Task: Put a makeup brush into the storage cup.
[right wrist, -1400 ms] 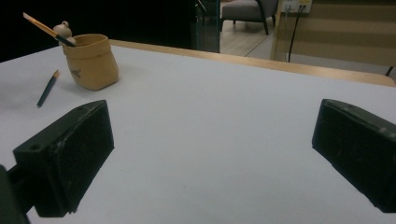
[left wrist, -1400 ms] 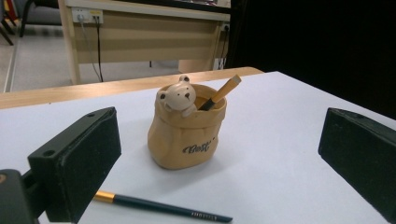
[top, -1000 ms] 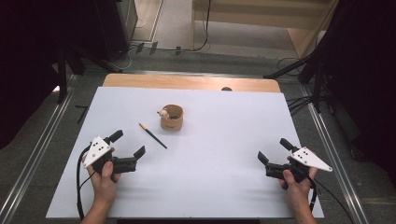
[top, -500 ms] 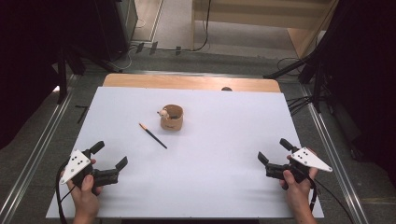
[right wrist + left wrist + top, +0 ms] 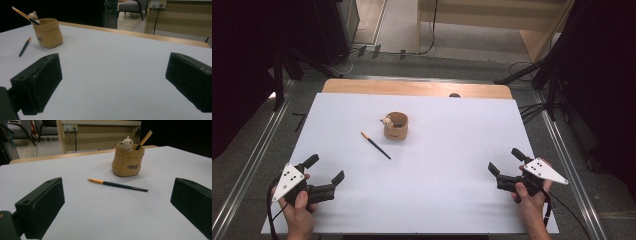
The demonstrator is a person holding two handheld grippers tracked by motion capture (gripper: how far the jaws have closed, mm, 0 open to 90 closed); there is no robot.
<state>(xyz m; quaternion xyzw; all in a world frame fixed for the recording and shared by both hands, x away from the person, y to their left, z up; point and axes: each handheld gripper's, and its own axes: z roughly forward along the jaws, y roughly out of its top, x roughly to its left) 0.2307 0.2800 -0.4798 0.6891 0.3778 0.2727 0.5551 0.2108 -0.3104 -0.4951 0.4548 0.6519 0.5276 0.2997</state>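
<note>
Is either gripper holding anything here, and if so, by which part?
Nothing is held. The left gripper and right gripper both have open jaws, apart from the dark pencil with an orange end.

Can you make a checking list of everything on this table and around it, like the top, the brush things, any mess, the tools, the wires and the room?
Surface: white table top, flat, with a wooden edge at the far side.
Job's things: a brush lies flat on the white top, apart from the tan pot. The pot stands upright with a little bear figure at its rim and a second brush sticking out.
Clutter: nothing seen.
Grippers: left tool and right tool both open, holding nothing, near the front corners.
Cables: one trails from each tool off the front edge; more lie on the floor beyond.
Surroundings: dark stands at both sides, a wooden unit behind.
</note>
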